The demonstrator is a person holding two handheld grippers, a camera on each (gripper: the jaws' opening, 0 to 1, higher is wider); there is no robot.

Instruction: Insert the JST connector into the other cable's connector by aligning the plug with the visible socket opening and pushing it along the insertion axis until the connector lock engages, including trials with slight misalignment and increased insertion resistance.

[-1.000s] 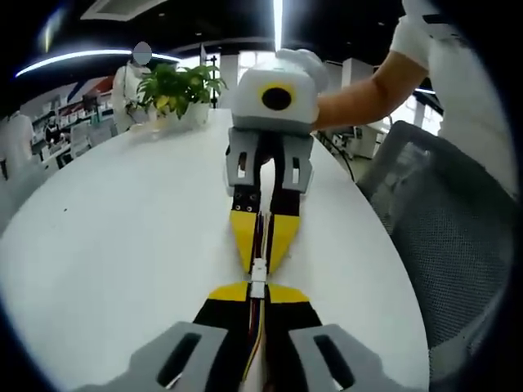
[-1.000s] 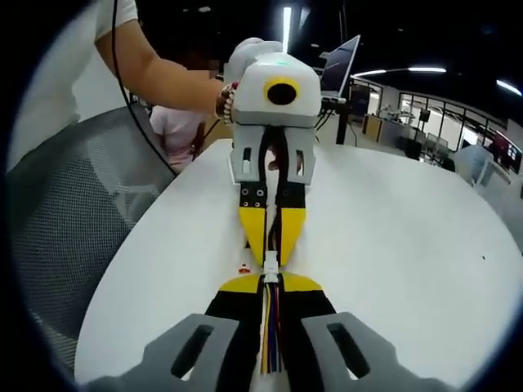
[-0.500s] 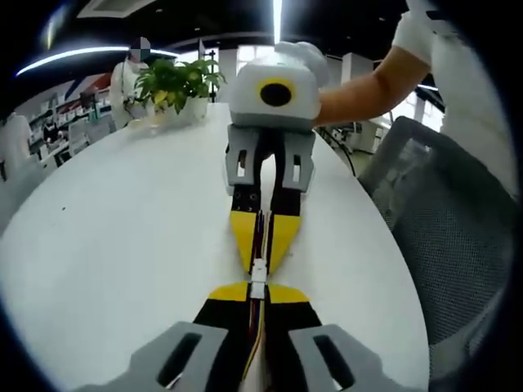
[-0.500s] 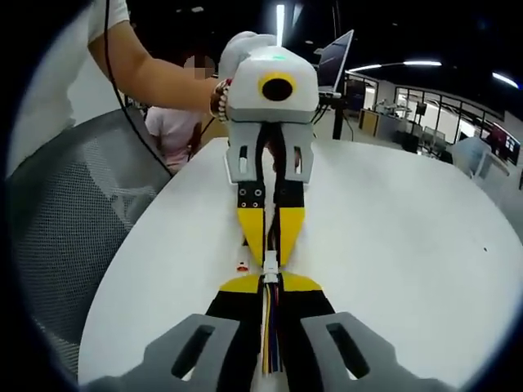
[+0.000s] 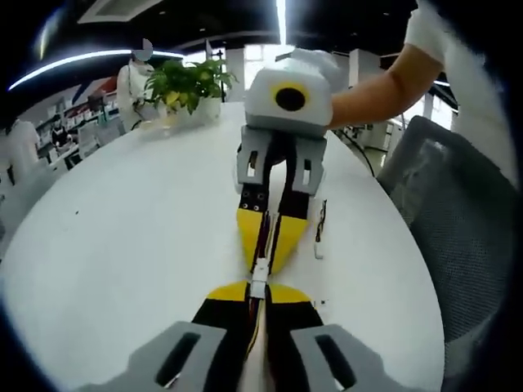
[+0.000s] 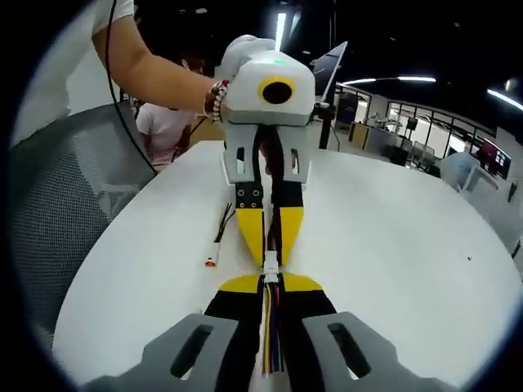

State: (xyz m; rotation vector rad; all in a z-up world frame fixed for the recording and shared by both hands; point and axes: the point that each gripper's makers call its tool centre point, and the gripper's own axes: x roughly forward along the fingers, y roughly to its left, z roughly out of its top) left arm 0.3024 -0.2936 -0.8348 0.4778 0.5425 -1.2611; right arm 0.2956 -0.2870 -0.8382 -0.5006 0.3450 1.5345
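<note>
Tip to tip over the white table [image 5: 122, 212], both grippers meet on a white JST connector [image 5: 258, 276] that sits joined between them. My left gripper [image 5: 258, 289] is shut on a cable with pale wires running back between its yellow-tipped jaws. Facing it, my right gripper [image 5: 268, 256] is shut on the other cable. In the right gripper view the same white connector [image 6: 270, 265] lies between the right gripper [image 6: 270, 282], holding multicoloured wires, and the left gripper [image 6: 270, 253]. Whether the lock is engaged is too small to tell.
A loose spare cable [image 5: 319, 235] with a small connector [image 6: 212, 261] lies on the table beside the grippers. A potted plant [image 5: 184, 82] stands at the far end, a laptop [image 6: 331, 69] at the other. Grey mesh chairs [image 5: 458, 212] [image 6: 73, 204] flank the table edge.
Both grippers stay shut and tip to tip on the connector. The pair has shifted over the table, and the loose spare cable now lies in plain view beside them.
</note>
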